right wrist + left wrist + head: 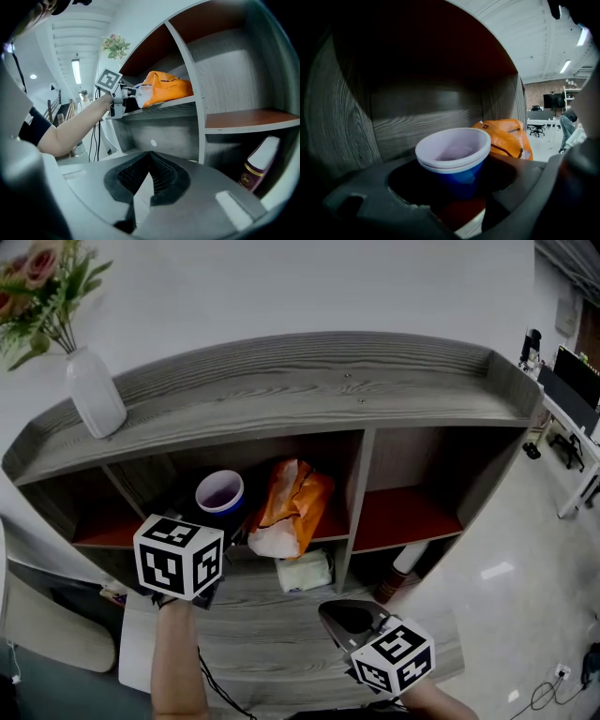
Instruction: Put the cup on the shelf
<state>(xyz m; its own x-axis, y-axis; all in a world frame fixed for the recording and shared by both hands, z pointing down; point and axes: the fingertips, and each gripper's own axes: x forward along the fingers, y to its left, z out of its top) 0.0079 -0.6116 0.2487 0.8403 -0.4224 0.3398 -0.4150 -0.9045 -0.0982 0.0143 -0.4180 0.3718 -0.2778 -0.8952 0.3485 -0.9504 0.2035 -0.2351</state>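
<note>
A blue cup with a white rim [221, 491] [453, 157] stands upright on the red floor of the shelf's left compartment [103, 532]. My left gripper [219, 532] [452, 199] reaches into that compartment with its jaws around the cup. A dark gap shows on both sides of the cup, so the jaws stand open. The left gripper [123, 98] also shows from the side in the right gripper view. My right gripper [352, 620] [150, 171] hangs lower, in front of the shelf unit. It is shut and holds nothing.
An orange bag [295, 502] [506, 138] lies right of the cup in the same row. A white packet [305, 570] lies on the level below. A bottle [403, 568] [260, 164] stands at the lower right. A white vase with flowers [94, 390] stands on the shelf top [309, 381].
</note>
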